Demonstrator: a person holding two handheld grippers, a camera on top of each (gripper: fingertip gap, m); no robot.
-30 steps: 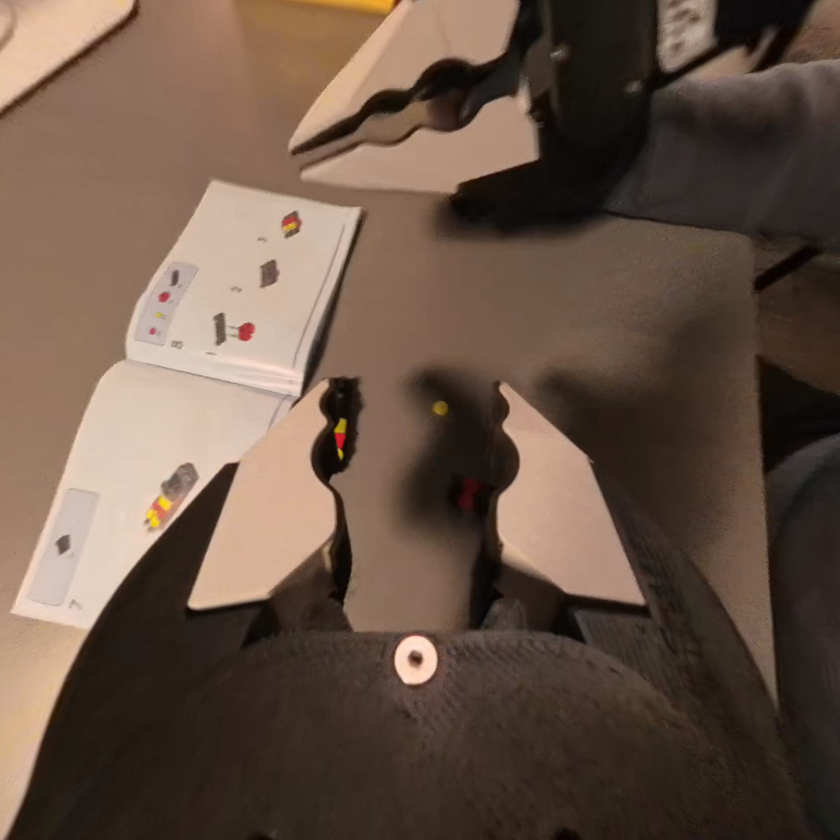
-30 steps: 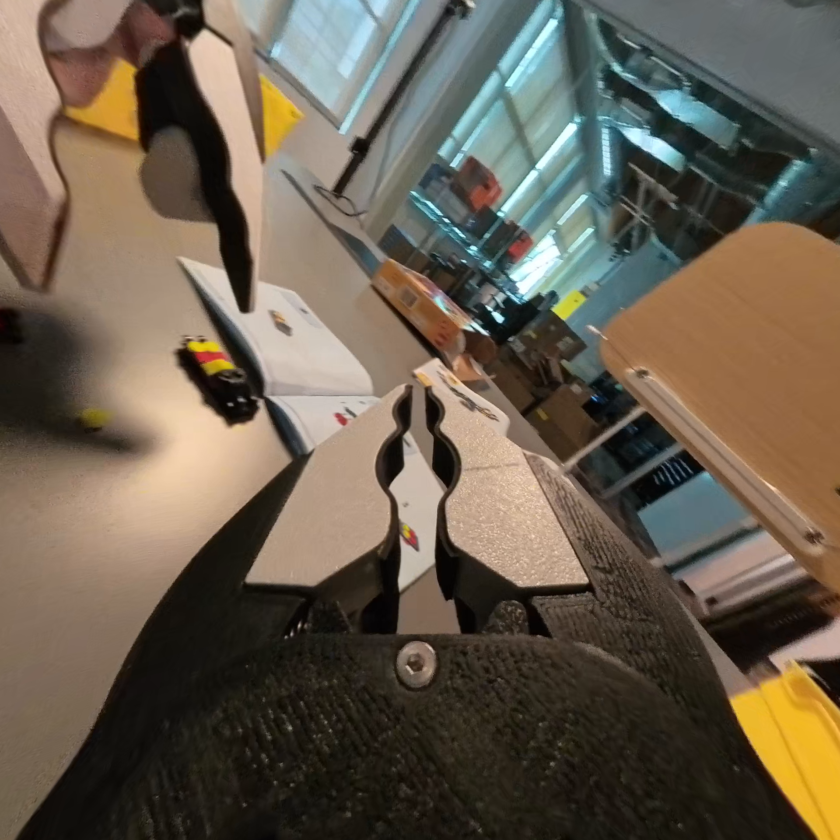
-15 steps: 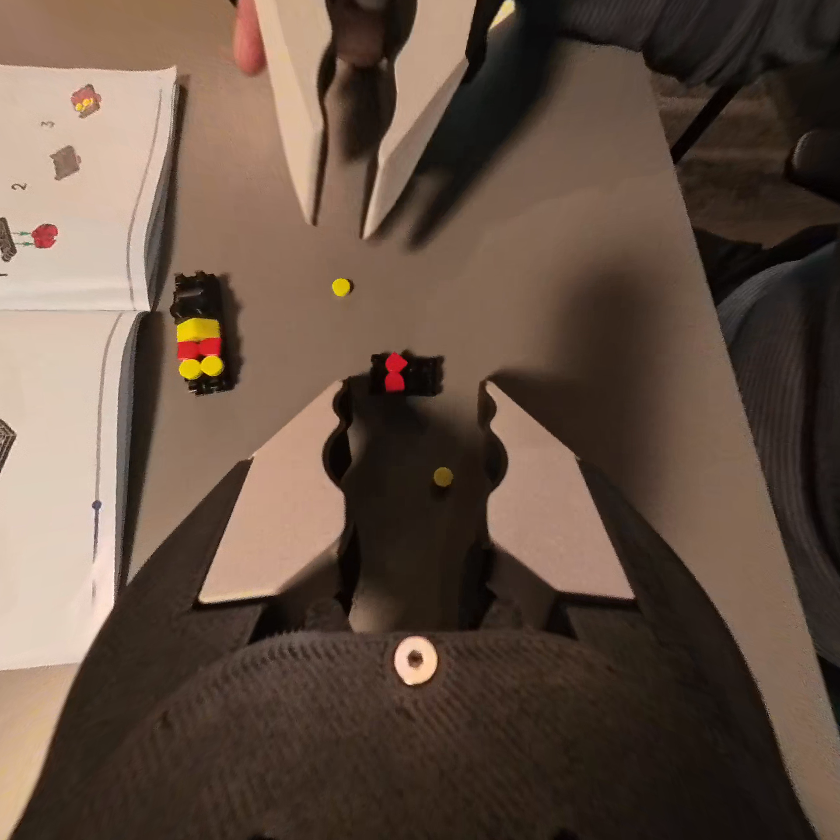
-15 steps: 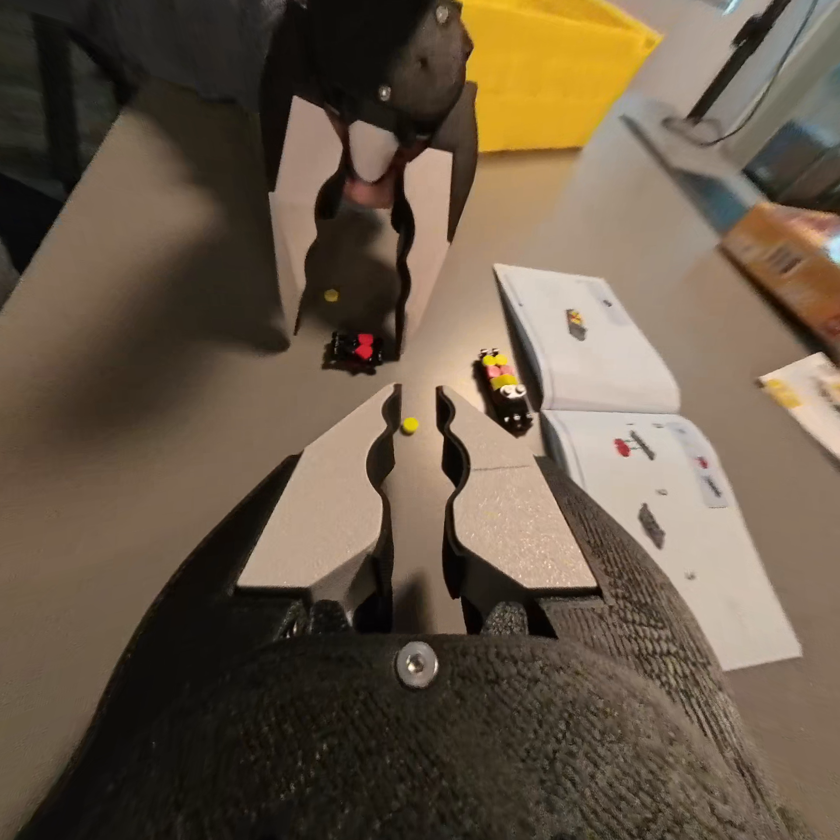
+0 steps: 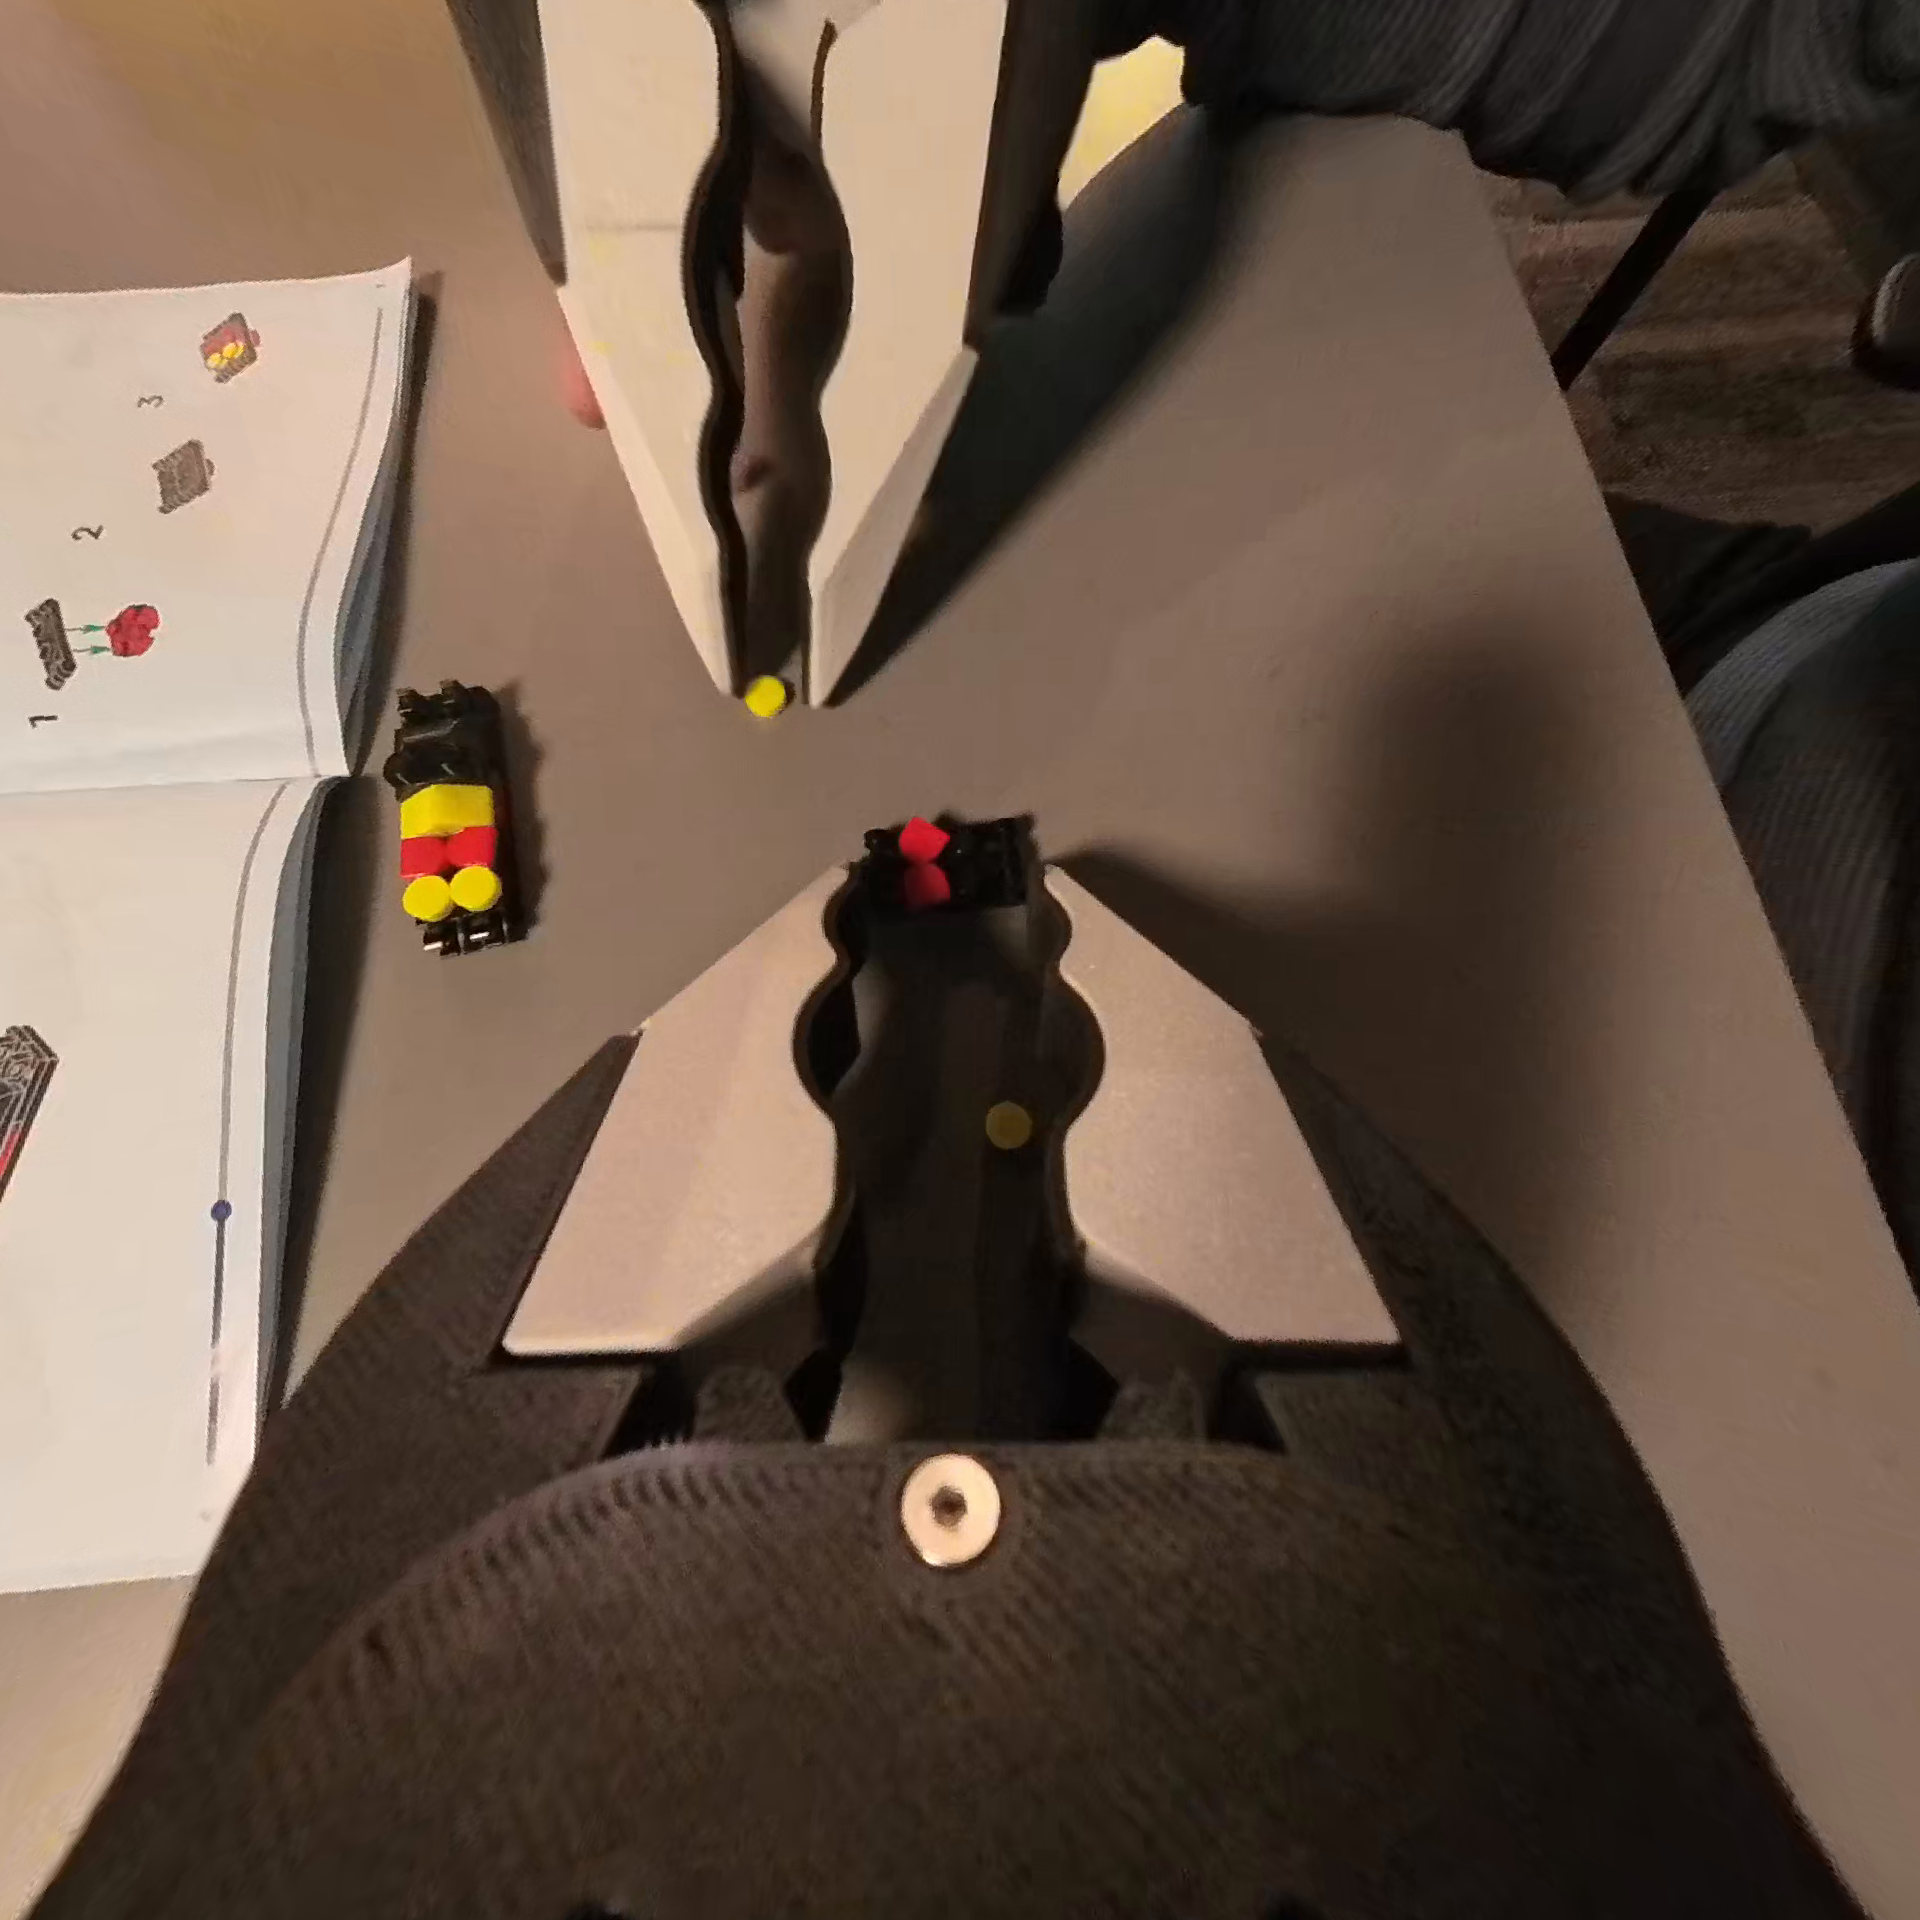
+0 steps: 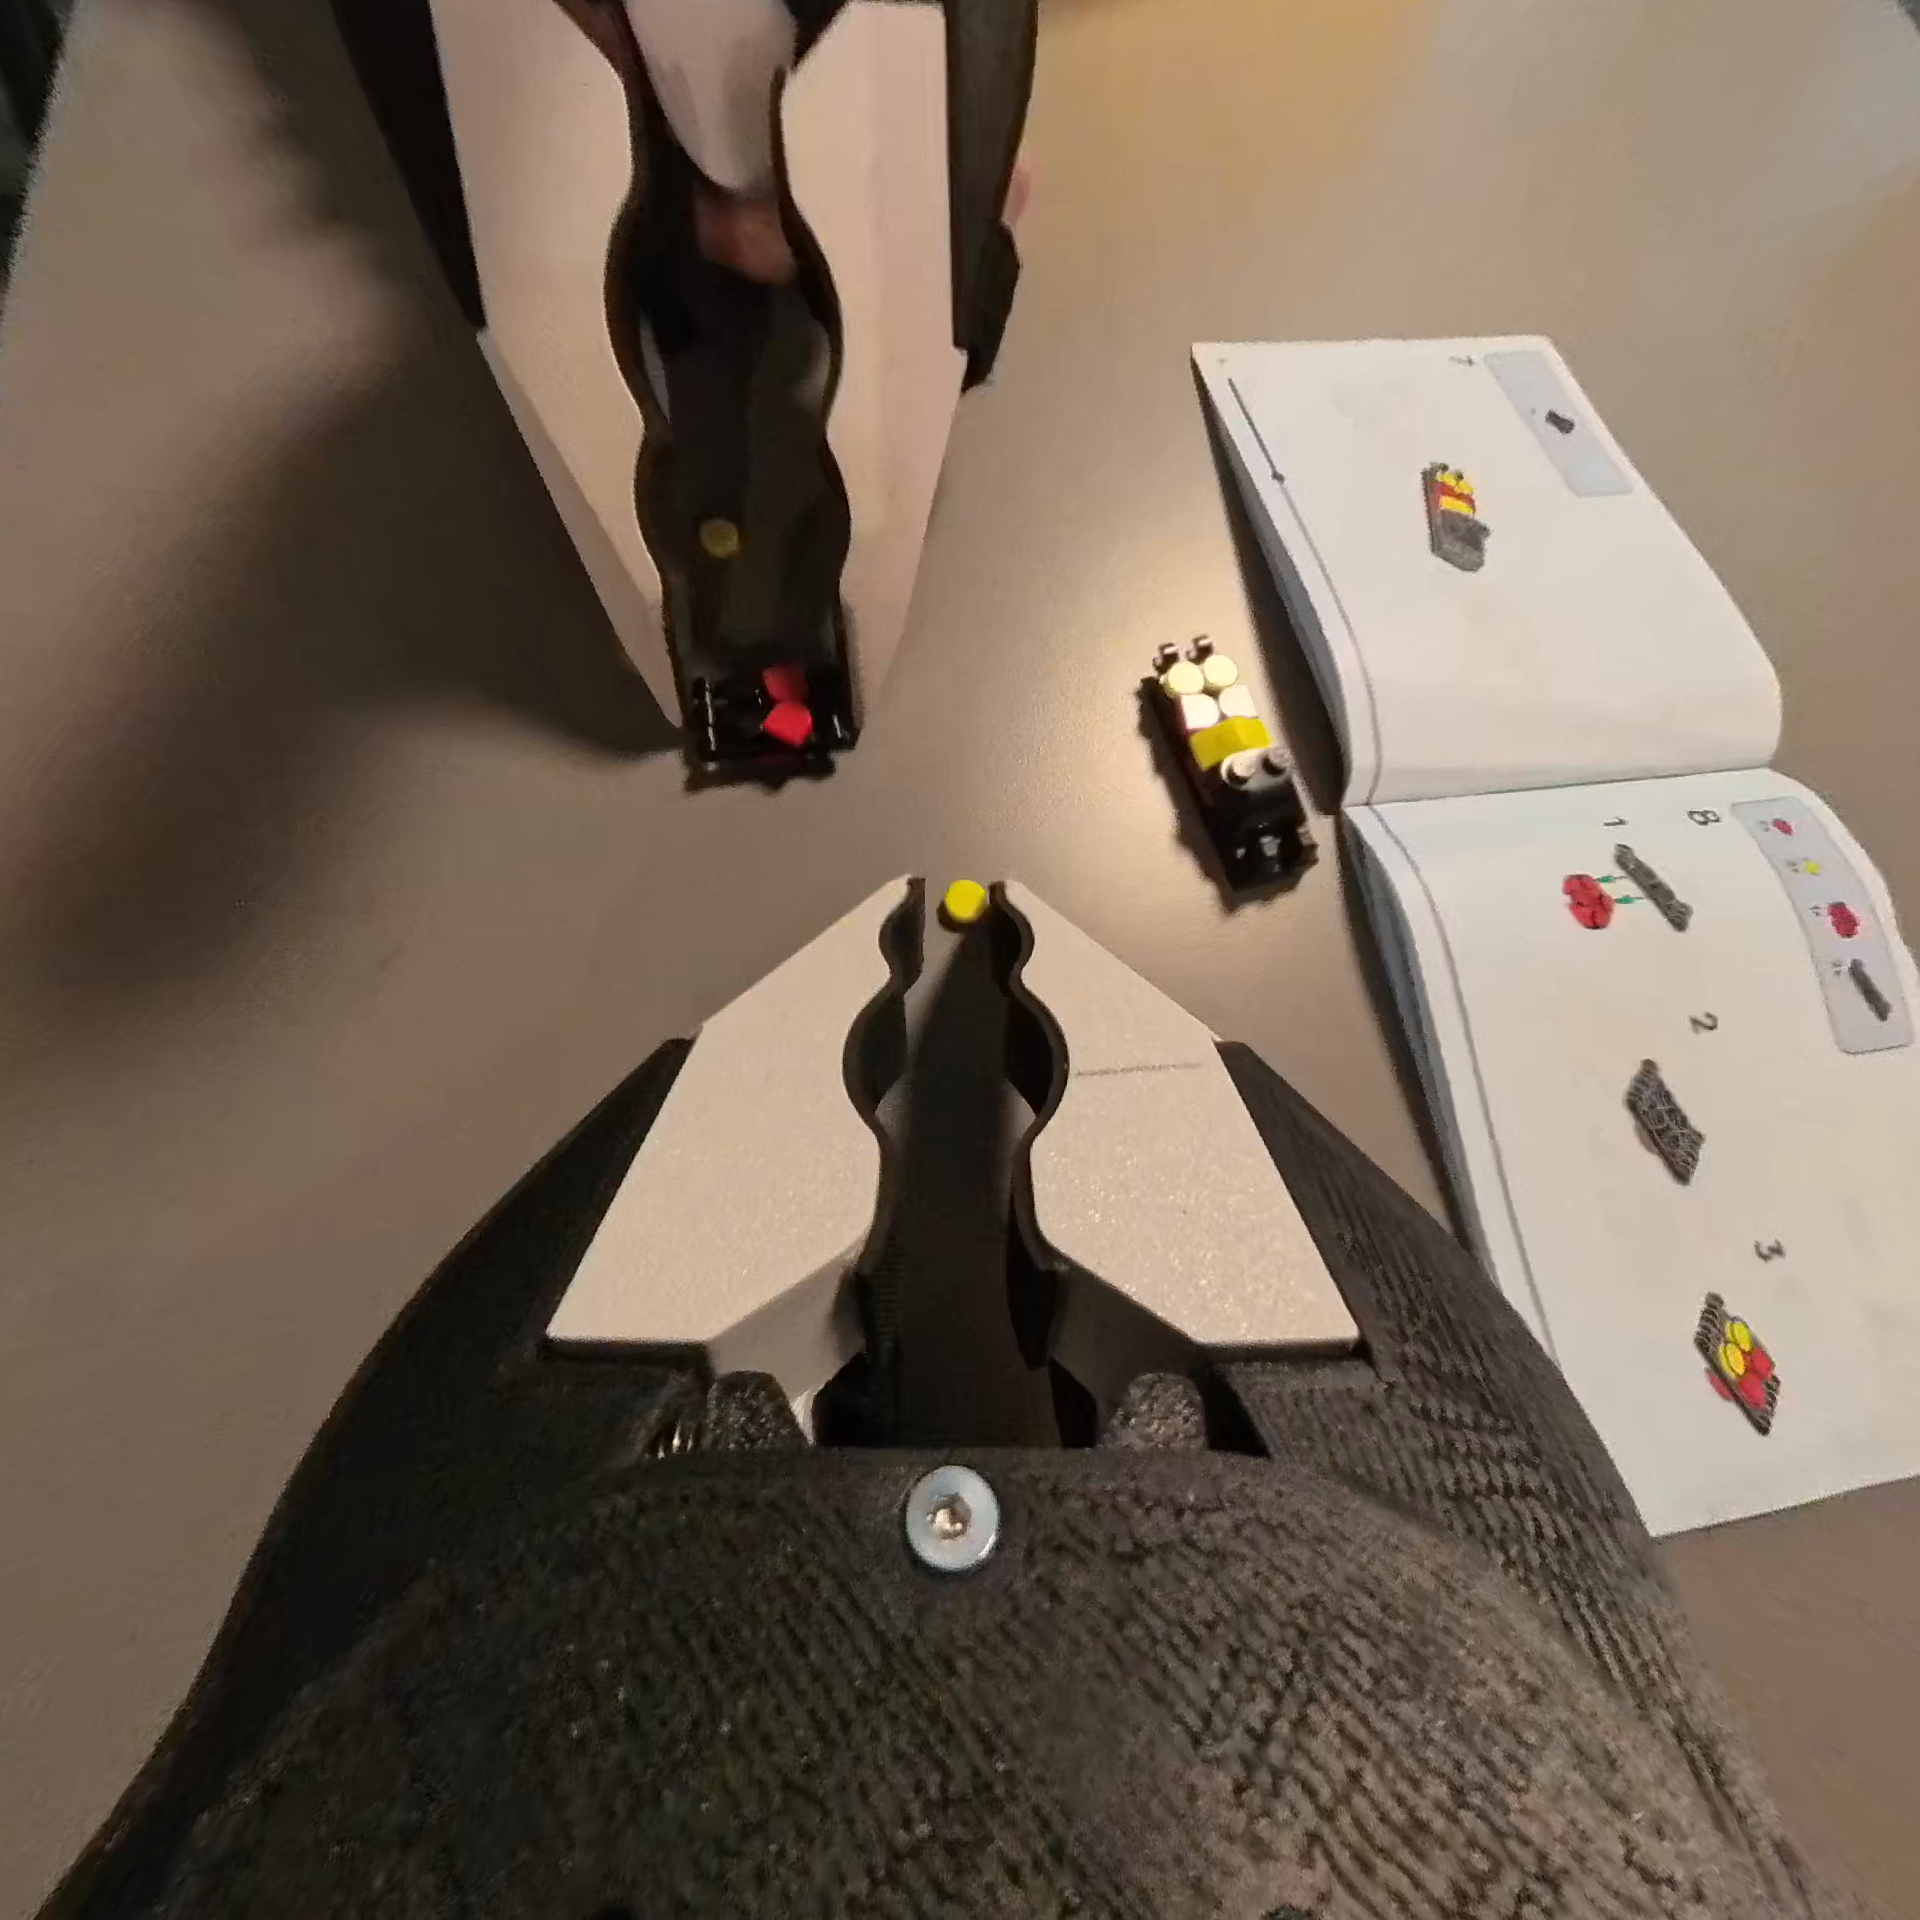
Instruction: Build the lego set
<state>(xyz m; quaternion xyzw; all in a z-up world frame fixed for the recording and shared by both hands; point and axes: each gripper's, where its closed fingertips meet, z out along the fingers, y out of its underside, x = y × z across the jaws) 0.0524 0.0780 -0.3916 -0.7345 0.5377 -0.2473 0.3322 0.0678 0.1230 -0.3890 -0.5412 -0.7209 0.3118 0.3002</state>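
Two hand-held grippers face each other, tips down, over a grey-brown worktop (image 5: 1299,644). The left hand-held gripper (image 5: 940,878) has its fingers parted around a small black Lego plate (image 5: 951,871) topped with two red pieces, one fingertip at each end; whether they press it is unclear. A loose round yellow stud (image 5: 1007,1125) lies on the worktop between this gripper's fingers, behind the plate. The right hand-held gripper (image 6: 958,896) has its fingers only slightly apart, with another round yellow stud (image 6: 963,901) sitting between the tips on the worktop. To its right lies a black, yellow and red Lego assembly (image 6: 1231,764), just beside an open instruction booklet (image 6: 1538,665).
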